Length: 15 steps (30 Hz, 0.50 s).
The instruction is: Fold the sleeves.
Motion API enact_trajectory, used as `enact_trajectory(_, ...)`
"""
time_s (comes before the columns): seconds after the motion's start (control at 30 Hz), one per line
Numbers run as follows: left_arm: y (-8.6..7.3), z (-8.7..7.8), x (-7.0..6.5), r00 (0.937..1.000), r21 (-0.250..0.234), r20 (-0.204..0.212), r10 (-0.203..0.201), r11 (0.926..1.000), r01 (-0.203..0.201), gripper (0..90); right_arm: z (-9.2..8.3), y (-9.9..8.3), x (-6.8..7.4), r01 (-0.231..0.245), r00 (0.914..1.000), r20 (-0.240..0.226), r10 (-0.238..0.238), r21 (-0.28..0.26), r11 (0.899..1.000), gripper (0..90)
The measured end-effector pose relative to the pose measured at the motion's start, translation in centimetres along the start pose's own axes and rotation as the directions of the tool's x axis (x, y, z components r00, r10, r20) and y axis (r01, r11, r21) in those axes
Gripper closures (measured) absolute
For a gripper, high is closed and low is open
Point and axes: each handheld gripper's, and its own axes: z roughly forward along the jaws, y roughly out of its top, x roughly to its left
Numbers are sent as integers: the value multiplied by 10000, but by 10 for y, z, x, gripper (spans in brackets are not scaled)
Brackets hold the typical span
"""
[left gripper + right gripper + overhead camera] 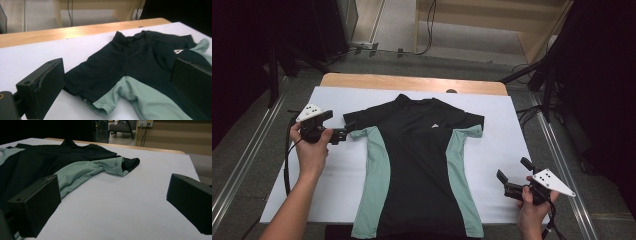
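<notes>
A black T-shirt (417, 150) with mint-green side panels and a small white chest logo lies face up and flat on the white sheet (507, 135). Its collar points to the far edge. My left gripper (343, 132) is at the shirt's left sleeve. In the left gripper view the left gripper (118, 77) is open, with the sleeve (100, 85) lying between its jaws. My right gripper (513, 171) is open over bare sheet, right of the shirt's lower side. In the right gripper view the right gripper (113, 197) has nothing between its jaws, and the other sleeve (117, 166) lies ahead of it.
The sheet covers a wooden table whose bare edge (412, 82) shows at the back. A small dark object (451, 91) sits at that edge. Metal rails (242, 165), stand legs and cables line the floor on both sides.
</notes>
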Motion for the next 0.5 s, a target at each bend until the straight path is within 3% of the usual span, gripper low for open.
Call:
enact_trajectory(0.27, 2, 22, 15, 9977, 607, -587, -330, 9975, 365, 127, 0, 0, 0, -39, 10000, -16, 39, 26, 10000, 0)
enact_trajectory(0.47, 1, 38, 30, 9944, 1223, -827, -664, 9896, 762, 174, 0, 0, -1, -35, 10000, -7, 35, 18, 10000, 0)
enact_trajectory(0.5, 0, 43, 35, 9921, 1478, -975, -785, 9847, 924, 181, 0, 0, -1, -23, 10000, 11, 23, 14, 10000, 0)
